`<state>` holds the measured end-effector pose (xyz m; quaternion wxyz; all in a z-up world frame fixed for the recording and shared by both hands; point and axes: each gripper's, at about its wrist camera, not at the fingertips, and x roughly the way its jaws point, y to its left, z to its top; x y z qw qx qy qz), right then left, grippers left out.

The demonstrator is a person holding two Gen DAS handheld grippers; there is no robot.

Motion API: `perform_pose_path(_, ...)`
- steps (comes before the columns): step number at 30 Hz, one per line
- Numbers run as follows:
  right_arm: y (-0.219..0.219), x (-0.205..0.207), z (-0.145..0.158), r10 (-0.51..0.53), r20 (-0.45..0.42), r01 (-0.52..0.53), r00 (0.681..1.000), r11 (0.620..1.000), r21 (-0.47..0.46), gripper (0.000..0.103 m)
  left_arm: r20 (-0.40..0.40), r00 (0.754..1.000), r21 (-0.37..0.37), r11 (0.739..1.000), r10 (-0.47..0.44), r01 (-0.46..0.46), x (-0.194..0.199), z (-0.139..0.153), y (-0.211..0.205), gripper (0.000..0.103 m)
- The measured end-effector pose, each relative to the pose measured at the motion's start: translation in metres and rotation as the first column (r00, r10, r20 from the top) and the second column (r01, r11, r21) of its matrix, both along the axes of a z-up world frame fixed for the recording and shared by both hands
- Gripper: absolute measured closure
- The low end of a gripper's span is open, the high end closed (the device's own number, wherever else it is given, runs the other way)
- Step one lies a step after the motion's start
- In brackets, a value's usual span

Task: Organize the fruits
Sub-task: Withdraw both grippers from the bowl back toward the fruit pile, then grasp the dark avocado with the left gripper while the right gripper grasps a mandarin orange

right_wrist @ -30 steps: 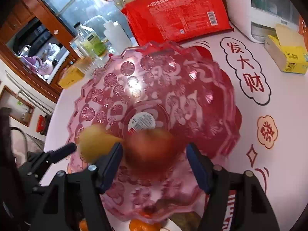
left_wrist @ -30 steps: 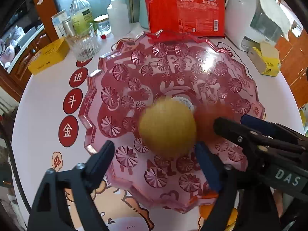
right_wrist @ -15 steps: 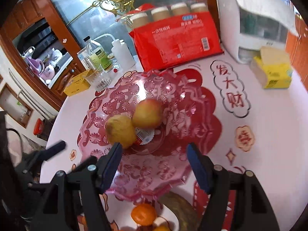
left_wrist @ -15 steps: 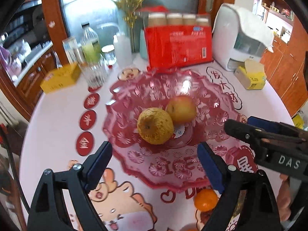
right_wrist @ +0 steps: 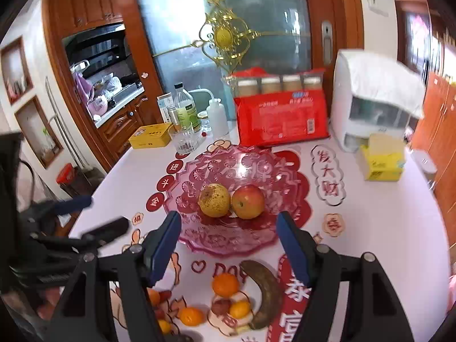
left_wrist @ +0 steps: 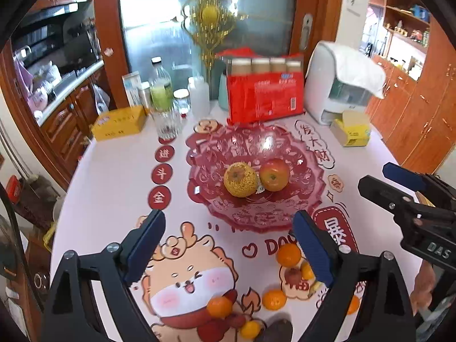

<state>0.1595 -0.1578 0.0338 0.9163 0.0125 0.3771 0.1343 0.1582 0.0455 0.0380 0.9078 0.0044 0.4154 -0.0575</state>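
A pink glass fruit bowl (left_wrist: 256,219) (right_wrist: 228,245) stands mid-table with a yellow pear (left_wrist: 240,179) (right_wrist: 214,200) and a red apple (left_wrist: 274,174) (right_wrist: 248,201) side by side in it. My left gripper (left_wrist: 228,245) is open and empty, raised above the table in front of the bowl. My right gripper (right_wrist: 229,245) is open and empty too, also short of the bowl. Loose fruit lies on the table near me: several oranges (left_wrist: 288,254) (right_wrist: 225,284), a browned banana (right_wrist: 265,290) and small red fruits (left_wrist: 293,276) (right_wrist: 220,306).
At the back stand a red pack of cups (left_wrist: 265,97), a white appliance under a cloth (left_wrist: 336,85), a yellow tissue box (left_wrist: 352,132), a yellow tin (left_wrist: 119,122), a drinking glass (left_wrist: 168,124) and bottles (left_wrist: 161,91). The right gripper shows in the left wrist view (left_wrist: 399,196).
Both grippers have pulled back and up from the bowl, leaving the pear and apple inside it. The loose fruit on the near table has come into view.
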Motion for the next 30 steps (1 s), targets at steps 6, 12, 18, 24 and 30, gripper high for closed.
perform_pose_path(6,-0.001,-0.056,0.001,0.059,0.003,-0.059,0.998,0.996,-0.073,0.033,0.051,0.998,0.008,1.000,-0.027,0.027,-0.057,0.008,0.011,0.008)
perform_pose_path(12,-0.012,-0.112,-0.014,0.038,0.035,-0.034,0.999,0.993,-0.115,0.030,0.031,0.999,0.038,0.999,-0.033,0.031,-0.101,-0.015,0.009,0.008)
perform_pose_path(18,-0.018,-0.156,-0.044,0.011,0.069,0.002,0.998,0.982,-0.191,0.023,0.029,0.998,0.022,0.998,-0.053,0.052,-0.134,-0.053,-0.005,0.008)
perform_pose_path(24,-0.024,-0.179,-0.087,-0.014,0.040,0.023,0.999,0.975,-0.220,0.023,-0.002,0.997,0.032,0.997,-0.072,0.072,-0.152,-0.100,-0.024,0.008)
perform_pose_path(30,-0.040,-0.189,-0.126,-0.088,0.027,0.092,0.996,0.967,-0.238,0.023,-0.014,0.995,0.063,0.993,-0.094,0.095,-0.165,-0.132,-0.041,0.008)
